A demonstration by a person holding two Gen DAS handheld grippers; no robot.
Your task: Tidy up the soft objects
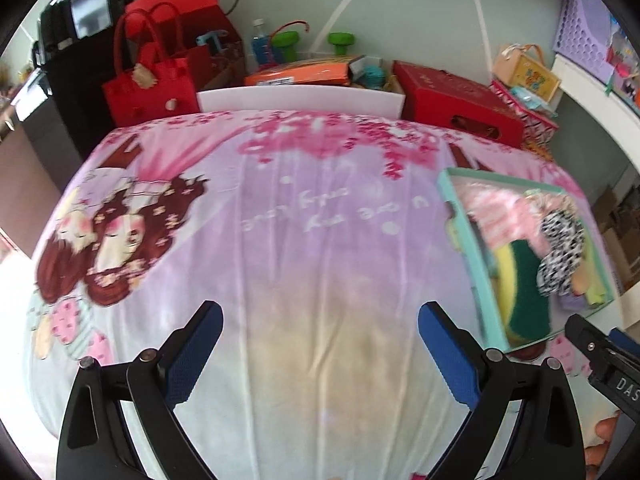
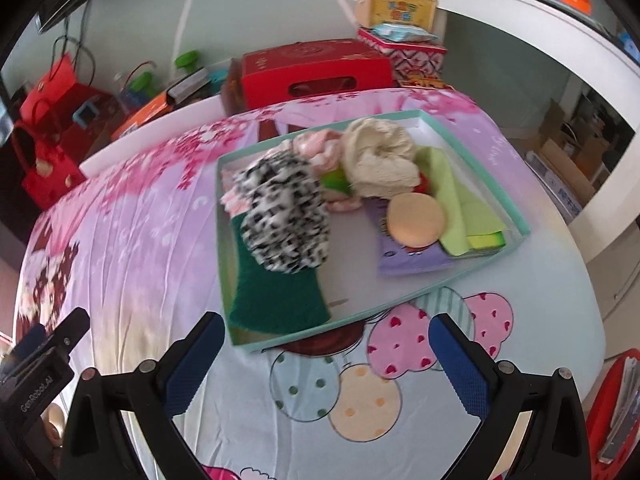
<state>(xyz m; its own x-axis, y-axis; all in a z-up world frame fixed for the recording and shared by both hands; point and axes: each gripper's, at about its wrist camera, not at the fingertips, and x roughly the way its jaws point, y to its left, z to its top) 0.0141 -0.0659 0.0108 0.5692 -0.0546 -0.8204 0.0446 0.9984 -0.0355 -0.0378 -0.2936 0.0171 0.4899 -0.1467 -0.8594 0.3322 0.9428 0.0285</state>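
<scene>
Red boxes [image 2: 316,70] and bags [image 1: 154,80] are seen behind the bed [image 1: 300,240]. The soft-filled tray [image 2: 516,220] is faced by the right gripper [image 2: 326,354] and left gripper [image 1: 320,344], jaws spread, empty.

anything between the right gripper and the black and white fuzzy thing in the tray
Only the teal tray's near wall. The right gripper is open and empty over the printed blanket, short of the tray. The black and white fuzzy piece lies on top of the green cloth, uncovered, so it looks reachable from above.

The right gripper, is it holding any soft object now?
No, the right gripper is open and empty, above the blanket just before the tray.
</scene>
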